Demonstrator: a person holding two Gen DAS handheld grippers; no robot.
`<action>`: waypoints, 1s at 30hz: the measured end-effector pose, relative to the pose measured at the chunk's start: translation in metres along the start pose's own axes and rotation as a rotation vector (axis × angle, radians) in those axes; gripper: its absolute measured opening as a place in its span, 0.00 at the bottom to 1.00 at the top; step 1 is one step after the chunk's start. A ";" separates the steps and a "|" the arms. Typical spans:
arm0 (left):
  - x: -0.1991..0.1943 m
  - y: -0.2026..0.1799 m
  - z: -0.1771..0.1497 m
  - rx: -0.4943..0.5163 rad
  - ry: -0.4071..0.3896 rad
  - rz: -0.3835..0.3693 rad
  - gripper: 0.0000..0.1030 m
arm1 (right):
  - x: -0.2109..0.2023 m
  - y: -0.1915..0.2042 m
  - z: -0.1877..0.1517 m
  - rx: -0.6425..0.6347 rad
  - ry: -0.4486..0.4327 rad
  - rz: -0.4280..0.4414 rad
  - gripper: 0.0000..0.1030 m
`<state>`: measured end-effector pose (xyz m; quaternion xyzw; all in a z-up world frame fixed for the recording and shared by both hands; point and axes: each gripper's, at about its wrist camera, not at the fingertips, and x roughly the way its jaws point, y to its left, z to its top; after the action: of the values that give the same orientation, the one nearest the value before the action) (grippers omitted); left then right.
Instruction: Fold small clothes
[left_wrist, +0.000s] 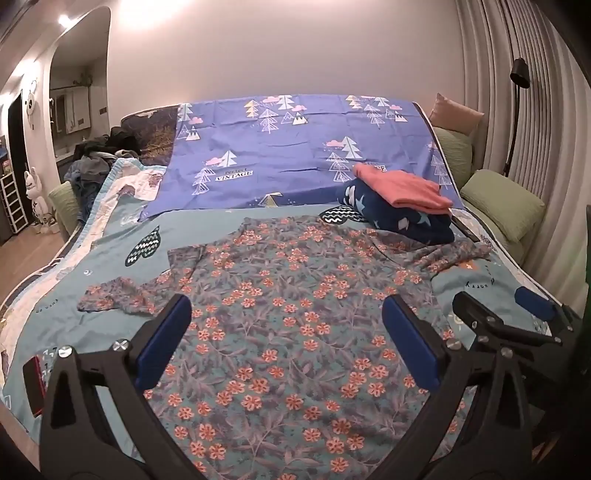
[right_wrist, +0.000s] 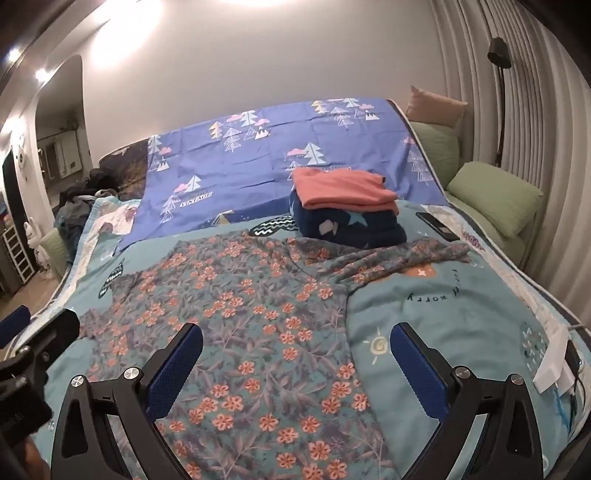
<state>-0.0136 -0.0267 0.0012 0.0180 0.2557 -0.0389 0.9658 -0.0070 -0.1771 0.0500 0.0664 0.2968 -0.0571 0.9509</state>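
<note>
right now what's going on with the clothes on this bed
A person is folding small clothes on the bed with a gripper in each hand. A floral shirt lies spread flat, sleeves out, not yet folded. The left gripper and right gripper both hover open above its near end, holding nothing. Behind it a pink garment sits folded on a navy one.

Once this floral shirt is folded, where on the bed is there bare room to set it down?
Free: the blue tree-print sheet left of the folded stack, and the teal quilt right of the floral shirt. Crowded: by the phone and the heaped clothes far left.
</note>
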 end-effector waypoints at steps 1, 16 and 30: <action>-0.002 -0.001 0.000 0.000 0.000 0.001 0.99 | -0.001 0.001 0.001 -0.001 0.001 -0.006 1.00; 0.016 0.011 -0.004 -0.017 0.043 0.015 0.99 | 0.009 0.003 0.002 -0.028 0.004 -0.064 1.00; 0.025 0.013 -0.005 -0.020 0.034 0.031 0.99 | 0.012 0.010 0.003 -0.052 -0.005 -0.082 1.00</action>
<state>0.0064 -0.0152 -0.0150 0.0128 0.2723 -0.0209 0.9619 0.0063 -0.1683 0.0468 0.0295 0.2983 -0.0883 0.9499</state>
